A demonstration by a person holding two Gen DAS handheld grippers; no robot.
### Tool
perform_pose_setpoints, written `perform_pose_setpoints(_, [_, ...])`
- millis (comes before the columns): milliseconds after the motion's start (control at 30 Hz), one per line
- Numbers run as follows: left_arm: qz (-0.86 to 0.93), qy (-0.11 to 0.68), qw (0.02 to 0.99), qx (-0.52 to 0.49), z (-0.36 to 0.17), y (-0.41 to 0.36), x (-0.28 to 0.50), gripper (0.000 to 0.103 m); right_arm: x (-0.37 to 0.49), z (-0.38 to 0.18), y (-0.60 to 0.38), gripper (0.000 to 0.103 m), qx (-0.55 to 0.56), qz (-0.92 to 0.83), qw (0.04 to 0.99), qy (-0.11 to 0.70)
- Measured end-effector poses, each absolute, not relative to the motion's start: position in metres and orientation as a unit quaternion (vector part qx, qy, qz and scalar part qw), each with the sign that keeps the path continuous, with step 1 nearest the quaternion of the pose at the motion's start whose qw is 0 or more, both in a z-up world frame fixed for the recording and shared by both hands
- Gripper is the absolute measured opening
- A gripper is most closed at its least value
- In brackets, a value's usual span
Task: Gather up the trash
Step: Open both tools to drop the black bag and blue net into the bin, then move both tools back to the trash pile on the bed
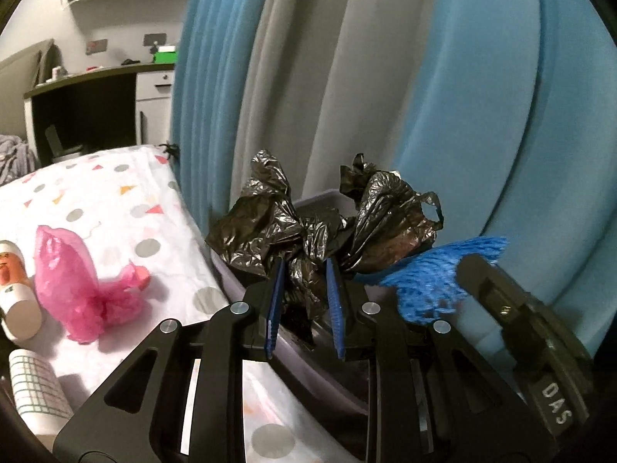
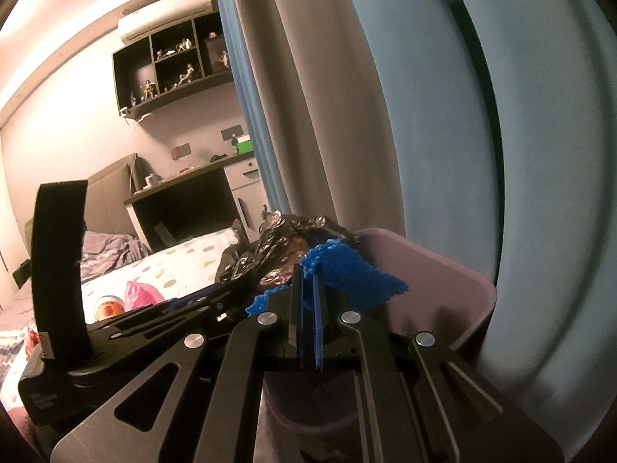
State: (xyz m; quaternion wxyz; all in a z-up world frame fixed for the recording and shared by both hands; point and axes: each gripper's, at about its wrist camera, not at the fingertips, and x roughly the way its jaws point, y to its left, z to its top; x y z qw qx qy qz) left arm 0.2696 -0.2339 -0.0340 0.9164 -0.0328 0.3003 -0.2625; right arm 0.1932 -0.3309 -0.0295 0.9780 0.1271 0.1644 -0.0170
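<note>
Black plastic, a crumpled black bag [image 1: 308, 227], is sitting clamped between the jaws of the left gripper [image 1: 304, 301], over the purple bin [image 2: 435, 281]. Just beside it, the right gripper [image 2: 308, 305] is pinching a blue mesh piece [image 2: 354, 274] with jaws nearly together, above the bin's rim. Farther left, a pink bag [image 1: 73, 281] and paper cups [image 1: 19, 301] are lying on the bed [image 1: 127, 208], near its edge. Blue and grey curtains [image 1: 385, 77] are hanging behind.
</note>
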Motion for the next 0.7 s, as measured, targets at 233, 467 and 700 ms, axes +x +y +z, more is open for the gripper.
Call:
perform_pose_setpoints(233, [-0.257, 0.283, 0.922, -0.057, -0.034, -0.218, 0.273, 0.074, 0.195, -0.029, -0.333, 0.029, 0.129, -0.024, 0.976, 0.174])
perform_pose_setpoints(467, [-0.212, 0.265, 0.938, -0.066, -0.022, -0.197, 0.261, 0.085, 0.179, -0.022, -0.335, 0.049, 0.129, -0.039, 0.977, 0.163])
perform_pose_setpoints(700, [-0.160, 0.230, 0.958, -0.059, -0.002, -0.166, 0.213, 0.095, 0.141, -0.013, -0.322, 0.081, 0.111, -0.058, 0.983, 0.132])
